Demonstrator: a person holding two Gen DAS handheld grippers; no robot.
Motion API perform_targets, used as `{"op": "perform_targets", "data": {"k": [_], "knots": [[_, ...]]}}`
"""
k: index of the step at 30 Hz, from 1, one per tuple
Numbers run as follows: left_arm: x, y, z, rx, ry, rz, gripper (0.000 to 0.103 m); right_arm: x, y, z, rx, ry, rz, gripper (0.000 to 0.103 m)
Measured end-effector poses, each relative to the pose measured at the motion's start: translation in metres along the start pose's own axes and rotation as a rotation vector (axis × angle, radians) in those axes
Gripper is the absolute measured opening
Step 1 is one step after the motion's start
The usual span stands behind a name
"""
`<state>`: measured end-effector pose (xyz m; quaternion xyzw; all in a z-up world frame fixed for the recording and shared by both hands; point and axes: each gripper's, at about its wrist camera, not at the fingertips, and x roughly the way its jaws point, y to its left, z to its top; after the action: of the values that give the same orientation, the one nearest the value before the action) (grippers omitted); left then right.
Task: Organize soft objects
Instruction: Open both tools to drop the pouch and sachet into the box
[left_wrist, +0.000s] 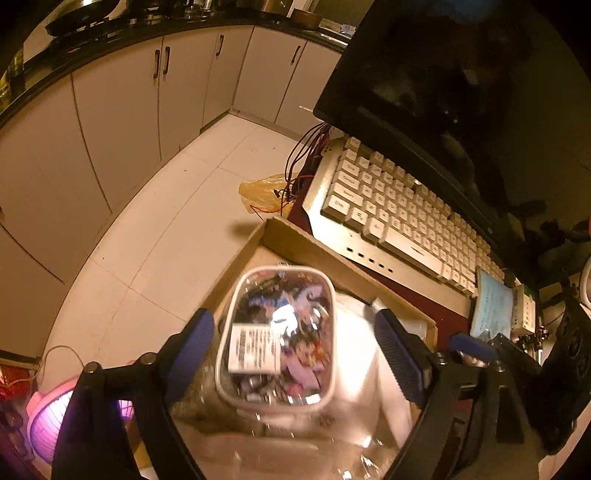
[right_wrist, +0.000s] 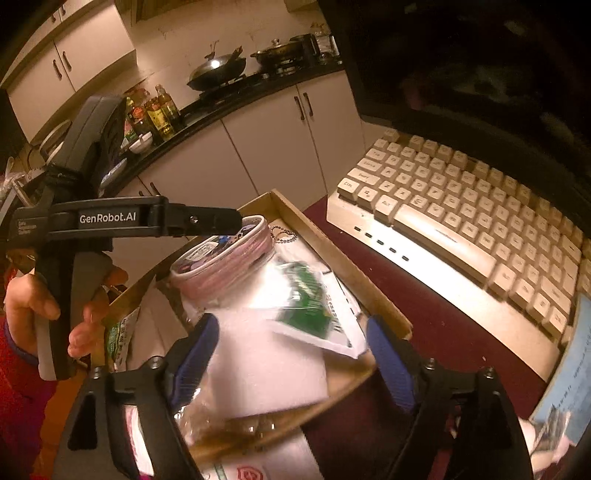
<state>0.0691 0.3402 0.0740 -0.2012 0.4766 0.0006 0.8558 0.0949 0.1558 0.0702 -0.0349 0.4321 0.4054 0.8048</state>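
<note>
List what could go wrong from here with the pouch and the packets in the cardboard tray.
1. The clear zip pouch sits between the open left gripper's fingers on slick plastic packets; it could slide off.
2. The tray sits at the desk's edge, over the floor; a nudge could tip it.
3. The green-printed packet lies loose and tilted between the open right gripper's fingers; it may slip toward the keyboard.
</note>
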Motion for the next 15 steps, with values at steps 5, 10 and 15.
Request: {"op": "perform_targets", "data": {"k": [5,10,15], "knots": [[-0.025,-0.006,-0.02,-0.002,-0.012,-0.061,0.093,-0.036,-0.001,-0.01,-0.013,-0.049,-0.003,0.095],[-0.05,-0.022,-0.05,0.036,-0.04,-0.09,0.097,-0.072,-0.018,-0.03,0.008,-0.074,-0.06,0.1],[-0.058,-0.037,-0.087,0.046,-0.049,-0.105,0.099,-0.097,-0.047,-0.051,0.074,-0.075,-0.104,0.102]]}}
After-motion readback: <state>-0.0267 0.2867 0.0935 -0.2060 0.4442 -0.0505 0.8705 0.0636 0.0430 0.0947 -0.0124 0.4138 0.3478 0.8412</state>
